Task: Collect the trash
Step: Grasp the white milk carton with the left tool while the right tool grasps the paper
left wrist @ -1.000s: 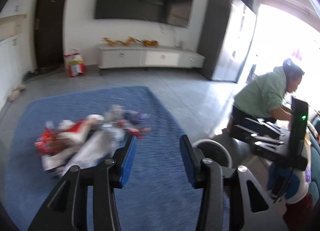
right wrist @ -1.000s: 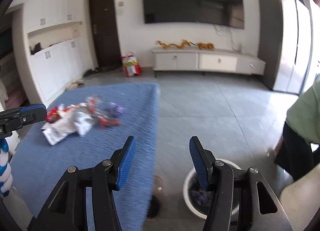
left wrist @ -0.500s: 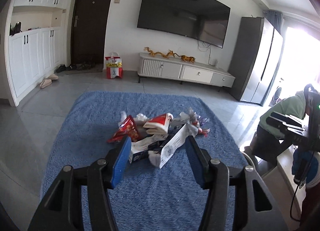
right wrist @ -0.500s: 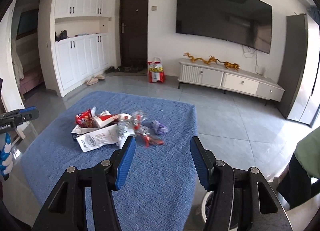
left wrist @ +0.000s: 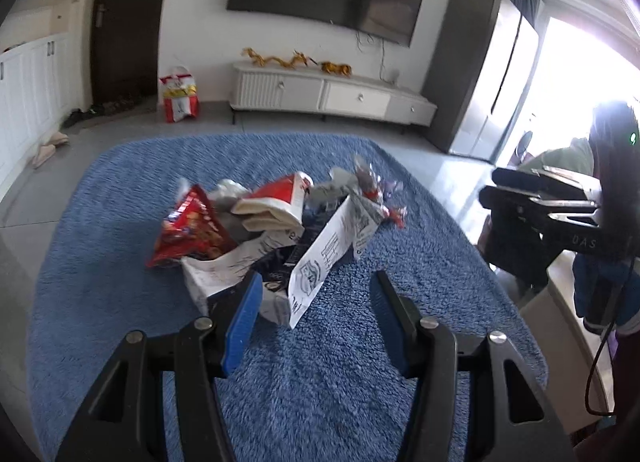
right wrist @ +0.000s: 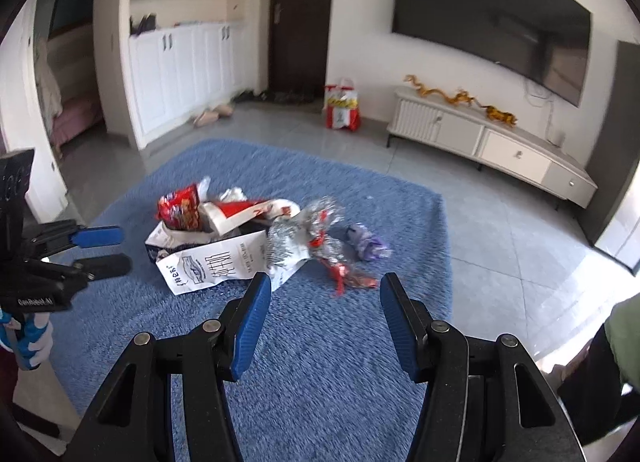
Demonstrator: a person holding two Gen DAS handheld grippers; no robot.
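- Trash pile (left wrist: 280,229) sits heaped near the middle of the blue rug (left wrist: 120,302), right out in front of both grippers.
- Left gripper (left wrist: 316,302) hangs over the rug's near side, its jaws having just been opening; now they stand spread, nothing between the blue pads, only carpet.
- Its left pad's tip overlaps the near edge of the pile in the wrist view, by the white printed paper bag (left wrist: 324,258) — touching or merely in front, hard to call through this lens.
- Right gripper (right wrist: 322,302) is spread too, empty, aimed down at the rug just short of the pile's right end.
- In the pile: a red snack packet (left wrist: 188,229) on the left, a red-and-white carton (left wrist: 276,201) behind it, crumpled silvery wrappers (right wrist: 300,234) to the right, and a small purple wrapper (right wrist: 366,242) lying slightly apart at the far right.
- A red scrap (right wrist: 344,274) lies nearest the right gripper's open gap.
- Beyond the rug: grey tiled floor (right wrist: 500,242), a white TV cabinet (right wrist: 480,137) under a wall-mounted television (right wrist: 492,25), and a red-and-white shopping bag (right wrist: 342,103) by the dark door (right wrist: 302,13).
- A person in a green top (right wrist: 624,342) is at the right edge, mostly out of frame.
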